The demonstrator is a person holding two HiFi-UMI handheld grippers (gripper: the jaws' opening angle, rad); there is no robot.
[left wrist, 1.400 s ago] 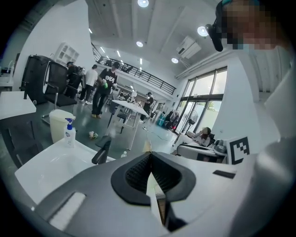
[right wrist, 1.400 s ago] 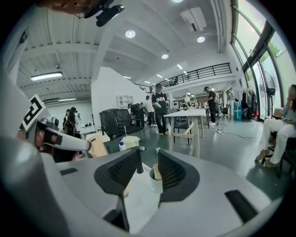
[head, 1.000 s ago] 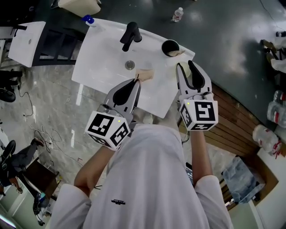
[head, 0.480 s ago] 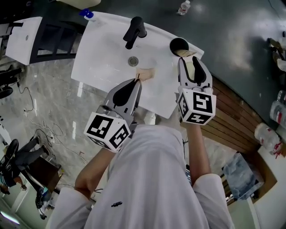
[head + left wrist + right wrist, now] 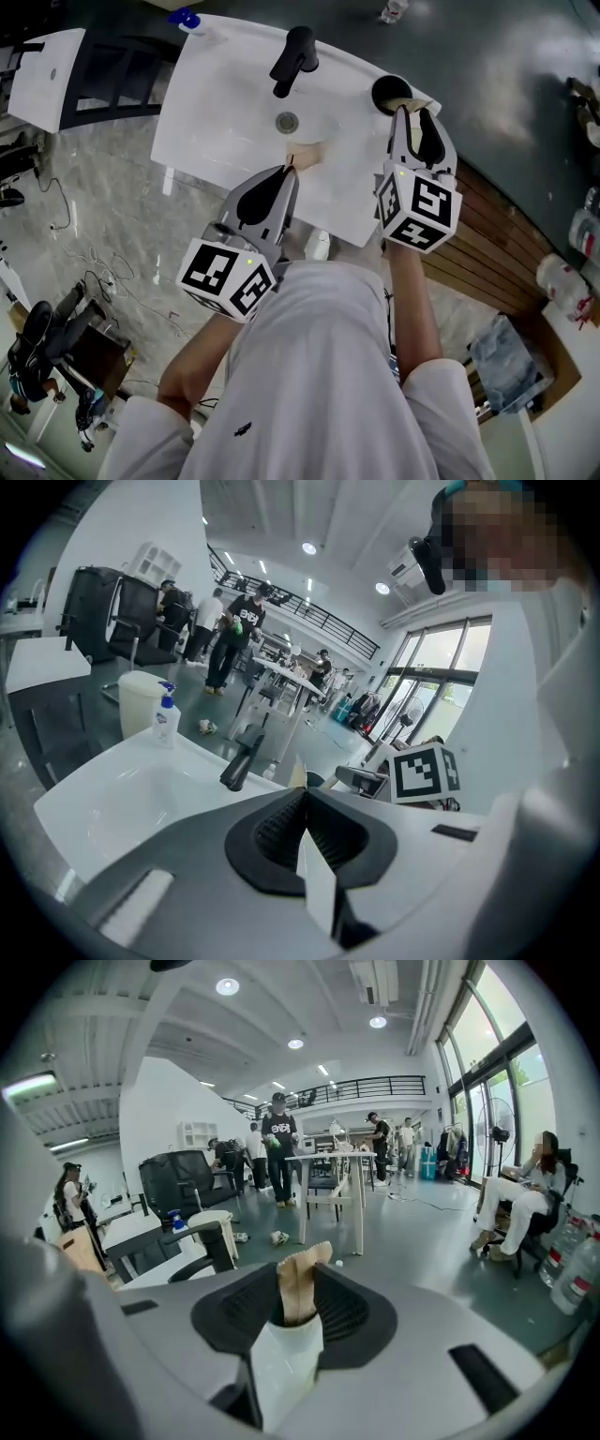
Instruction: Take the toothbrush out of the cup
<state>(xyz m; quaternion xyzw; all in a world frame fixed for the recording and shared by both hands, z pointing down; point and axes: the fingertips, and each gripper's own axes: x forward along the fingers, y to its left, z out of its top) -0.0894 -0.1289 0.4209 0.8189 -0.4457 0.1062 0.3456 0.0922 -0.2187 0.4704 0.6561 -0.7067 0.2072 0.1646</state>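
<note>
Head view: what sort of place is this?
Probably a big open workshop or lab hall, not a bathroom. The white sink with its black tap stands free on an open floor, and people, tables and office chairs stand beyond it.

Overhead down, two looking forward (sink shared)

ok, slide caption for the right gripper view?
Right gripper, jaws just closing, grips the tan toothbrush packet between them; black faucet at left.
</note>
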